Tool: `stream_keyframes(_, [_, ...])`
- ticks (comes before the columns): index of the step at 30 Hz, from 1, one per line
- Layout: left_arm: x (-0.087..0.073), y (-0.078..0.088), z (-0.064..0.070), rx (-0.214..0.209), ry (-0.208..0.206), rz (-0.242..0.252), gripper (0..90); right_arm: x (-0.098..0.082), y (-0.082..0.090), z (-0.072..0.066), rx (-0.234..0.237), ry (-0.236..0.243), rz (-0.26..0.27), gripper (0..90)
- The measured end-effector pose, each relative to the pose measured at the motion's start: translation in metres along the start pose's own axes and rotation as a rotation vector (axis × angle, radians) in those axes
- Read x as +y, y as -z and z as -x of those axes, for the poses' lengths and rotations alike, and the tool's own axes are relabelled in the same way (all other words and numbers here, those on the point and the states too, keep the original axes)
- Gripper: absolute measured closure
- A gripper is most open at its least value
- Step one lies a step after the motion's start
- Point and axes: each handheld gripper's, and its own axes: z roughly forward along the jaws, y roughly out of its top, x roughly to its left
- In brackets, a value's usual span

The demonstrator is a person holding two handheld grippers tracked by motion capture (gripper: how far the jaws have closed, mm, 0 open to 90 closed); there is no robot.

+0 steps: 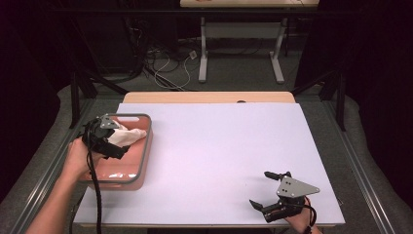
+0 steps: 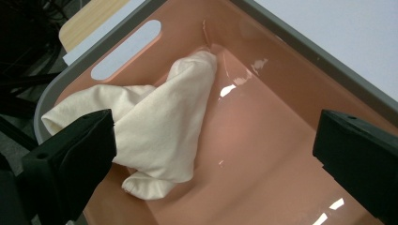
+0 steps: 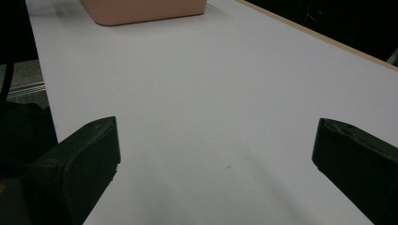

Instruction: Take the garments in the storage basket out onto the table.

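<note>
1. Left gripper (image 1: 118,141), jaws wide apart, hovers over the cream cloth (image 2: 159,126) lying in the pink bin (image 1: 144,146) at the table's left edge
2. Drop squarely onto the cloth's bunched middle before closing
3. Right gripper (image 1: 267,189) rests spread open, near right

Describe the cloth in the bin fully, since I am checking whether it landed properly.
The cloth is cream-white, soft and crumpled into loose folds. It lies inside the pink bin, heaped against the wall with the handle slot, one end draped up onto the grey rim, another reaching a corner. The left gripper hangs open above it, jaws wide apart; whether one jaw touches the cloth is unclear.
</note>
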Motion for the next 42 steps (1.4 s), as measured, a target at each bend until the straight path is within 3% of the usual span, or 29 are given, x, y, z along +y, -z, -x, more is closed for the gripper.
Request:
stream_keyframes(5, [0.003,-0.002,-0.007,-0.005,-0.001,-0.015,0.0,0.0,0.0,0.0,0.002,0.002,-0.001,0.9])
stream_keyframes(8, [0.006,-0.006,-0.015,-0.005,-0.021,-0.048,0.0,0.0,0.0,0.0,0.002,0.0,-0.002,0.9])
stream_keyframes(16, [0.009,-0.012,-0.029,-0.011,-0.056,-0.074,0.0,-0.001,-0.001,0.001,0.008,-0.002,0.0,0.9])
stream_keyframes(19, [0.013,-0.013,-0.038,-0.048,-0.072,-0.068,0.0,-0.001,-0.001,0.001,0.009,-0.004,0.0,0.9])
stream_keyframes(21, [0.016,-0.015,-0.041,-0.054,-0.095,-0.09,0.0,-0.001,-0.001,0.001,0.009,-0.004,0.002,0.9])
stream_keyframes(31, [0.025,-0.031,-0.046,-0.084,-0.181,-0.208,0.0,-0.001,-0.001,0.002,0.014,-0.005,0.0,0.8])
stream_keyframes(42, [0.025,-0.045,-0.049,-0.112,-0.223,-0.287,0.0,-0.001,-0.001,0.002,0.019,-0.01,0.001,0.8])
